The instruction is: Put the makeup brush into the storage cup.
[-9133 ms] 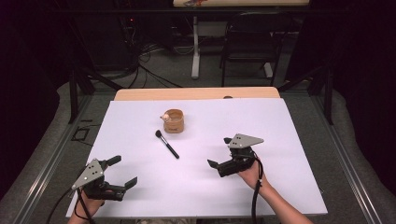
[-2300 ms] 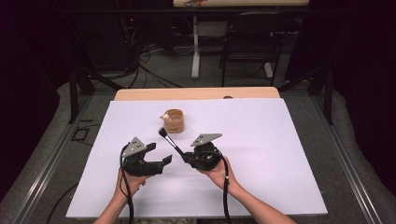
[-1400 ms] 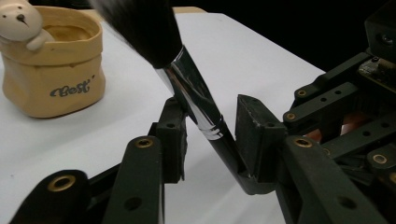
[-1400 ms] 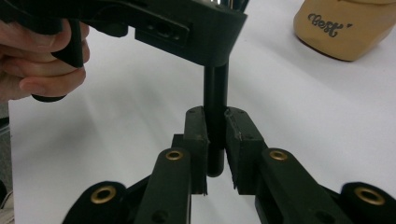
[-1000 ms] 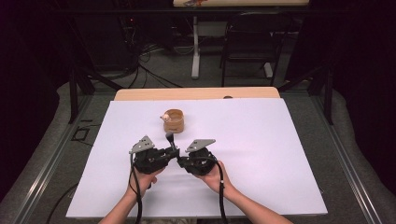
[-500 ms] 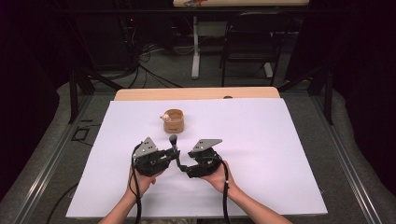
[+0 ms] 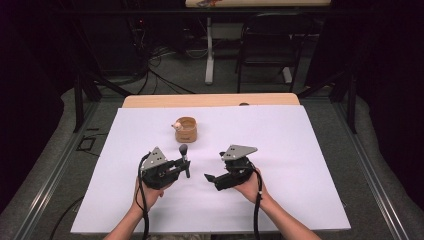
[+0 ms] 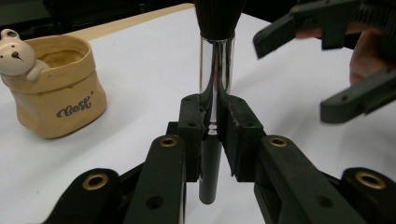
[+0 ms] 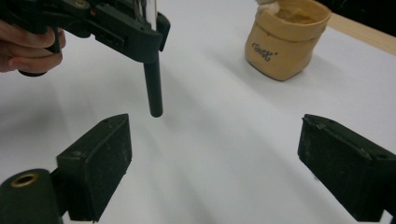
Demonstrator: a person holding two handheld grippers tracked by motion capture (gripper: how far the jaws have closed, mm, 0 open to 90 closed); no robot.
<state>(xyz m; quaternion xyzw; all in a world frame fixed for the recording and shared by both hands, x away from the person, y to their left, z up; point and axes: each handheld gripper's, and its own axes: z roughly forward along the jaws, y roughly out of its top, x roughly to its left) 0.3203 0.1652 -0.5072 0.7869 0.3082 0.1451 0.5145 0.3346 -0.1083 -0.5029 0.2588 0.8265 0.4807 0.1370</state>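
Both grippers had come together over the middle of the table since the earliest picture, when the brush lay flat on the white cover between them, and in the last moment the right gripper [image 7: 210,178] had just been opening its jaws and drawing off to the right, with nothing left between them. Its two black pads [image 9: 95,163] stood wide apart over bare cover in the right gripper view, so it had let go. The left gripper [image 7: 186,165] stayed clamped on the makeup brush [image 8: 215,70]: its pads [image 8: 192,126] pinched the shaft where the shiny metal collar met the dark handle, the handle's end hanging free below the jaws and the dark bristle head pointing up. From above, the brush [image 7: 183,154] stood nearly upright in that grip, lifted off the table, just in front of the small tan pot [image 7: 186,130] with a little bear figure [image 8: 17,56] on its rim. The pot sat untouched, near the brush but apart from it. By my reading, the handover from right to left was complete, and the left hand alone now carried the brush; the likely remaining work was to bring it over the pot's open mouth and set it inside, handle first.
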